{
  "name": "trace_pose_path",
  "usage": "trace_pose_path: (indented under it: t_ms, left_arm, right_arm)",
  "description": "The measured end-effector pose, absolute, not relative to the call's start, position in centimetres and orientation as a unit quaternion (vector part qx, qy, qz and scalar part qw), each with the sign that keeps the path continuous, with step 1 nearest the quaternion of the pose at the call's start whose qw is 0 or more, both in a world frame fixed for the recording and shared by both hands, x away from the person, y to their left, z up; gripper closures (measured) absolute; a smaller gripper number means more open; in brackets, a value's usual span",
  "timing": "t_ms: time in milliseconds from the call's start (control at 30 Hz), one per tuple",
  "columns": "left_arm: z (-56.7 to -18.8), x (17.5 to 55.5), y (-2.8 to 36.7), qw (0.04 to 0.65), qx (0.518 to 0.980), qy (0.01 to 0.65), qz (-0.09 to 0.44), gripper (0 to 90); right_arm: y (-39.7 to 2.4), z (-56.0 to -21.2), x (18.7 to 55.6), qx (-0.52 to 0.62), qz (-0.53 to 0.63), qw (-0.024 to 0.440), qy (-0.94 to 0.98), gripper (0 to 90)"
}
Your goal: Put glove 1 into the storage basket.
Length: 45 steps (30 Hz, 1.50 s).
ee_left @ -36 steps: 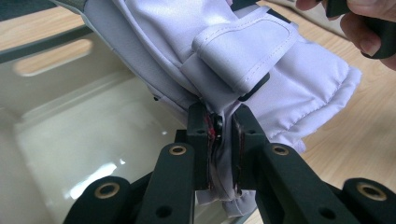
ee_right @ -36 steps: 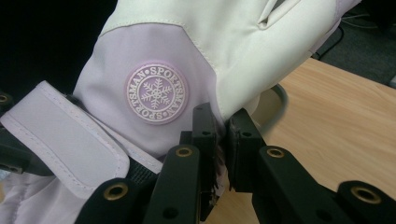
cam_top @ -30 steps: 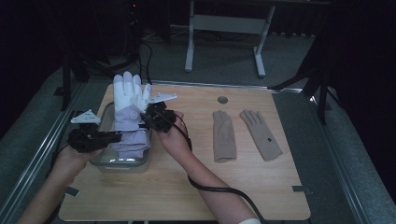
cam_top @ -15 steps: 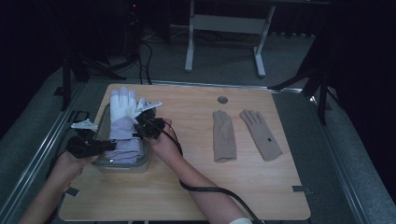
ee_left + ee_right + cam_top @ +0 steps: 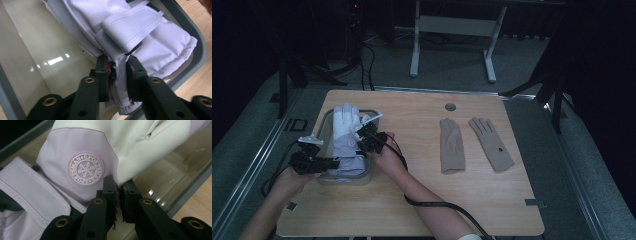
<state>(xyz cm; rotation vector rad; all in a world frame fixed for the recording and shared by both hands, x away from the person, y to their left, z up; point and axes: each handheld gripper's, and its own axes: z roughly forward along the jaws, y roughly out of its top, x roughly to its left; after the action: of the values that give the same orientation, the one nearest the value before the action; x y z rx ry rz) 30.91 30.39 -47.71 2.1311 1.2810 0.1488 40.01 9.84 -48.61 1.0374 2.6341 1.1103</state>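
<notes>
White ski glove [image 5: 346, 137] is held at its cuff by the left gripper [image 5: 119, 72] and at its side by the right gripper [image 5: 117, 192], jaws clamped on fabric. It lies in the clear bin [image 5: 326, 125]. Placement judged nearly done; release called for next. Farther right, two tan gloves [image 5: 452, 145] lie apart, nothing obstructing.

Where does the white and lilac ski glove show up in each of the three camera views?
High view: the ski glove lies left of centre, in the clear bin.
Left gripper view: its cuff crosses the top, edge pinched between the jaws.
Right gripper view: its snowflake badge sits centre, fabric pinched just below.
Shared landmark: the bin's grey rim.
</notes>
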Motion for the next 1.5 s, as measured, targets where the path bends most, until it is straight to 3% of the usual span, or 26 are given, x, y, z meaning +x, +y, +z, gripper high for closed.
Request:
trace_pose_path:
  t_ms: [167, 367, 467, 567, 633, 833, 1400, 1500]
  left_arm:
    - [-47.8, 30.8, 30.3, 0.318, 0.808, 0.490, 0.071, 61.6]
    - [-47.9, 30.5, 30.0, 0.314, 0.800, 0.502, 0.096, 56.6]
    - [-47.7, 30.0, 30.1, 0.318, 0.794, 0.506, 0.116, 55.0]
    - [-47.4, 29.6, 30.4, 0.339, 0.781, 0.510, 0.124, 55.0]
    - [-46.5, 29.0, 30.5, 0.365, 0.764, 0.513, 0.142, 55.2]
    - [-45.1, 28.3, 28.4, 0.392, 0.768, 0.484, 0.145, 55.6]
    - [-44.4, 28.2, 22.6, 0.453, 0.768, 0.432, 0.135, 56.5]
    - [-44.5, 28.2, 21.5, 0.457, 0.773, 0.421, 0.131, 49.0]
  right_arm:
    - [10.1, -49.3, 40.4, 0.349, 0.353, 0.036, 0.868, 82.5]
    - [10.0, -49.3, 40.6, 0.347, 0.351, 0.032, 0.869, 76.2]
    - [9.8, -48.8, 40.6, 0.329, 0.365, 0.046, 0.870, 57.3]
    - [9.5, -48.3, 40.6, 0.318, 0.370, 0.058, 0.871, 53.6]
    - [8.7, -47.5, 40.5, 0.304, 0.394, 0.067, 0.865, 43.3]
    - [7.0, -46.1, 40.4, 0.294, 0.424, 0.022, 0.856, 19.4]
    - [1.5, -44.5, 39.4, 0.287, 0.437, 0.055, 0.851, 15.4]
    - [0.2, -44.3, 39.2, 0.288, 0.445, 0.063, 0.846, 15.3]
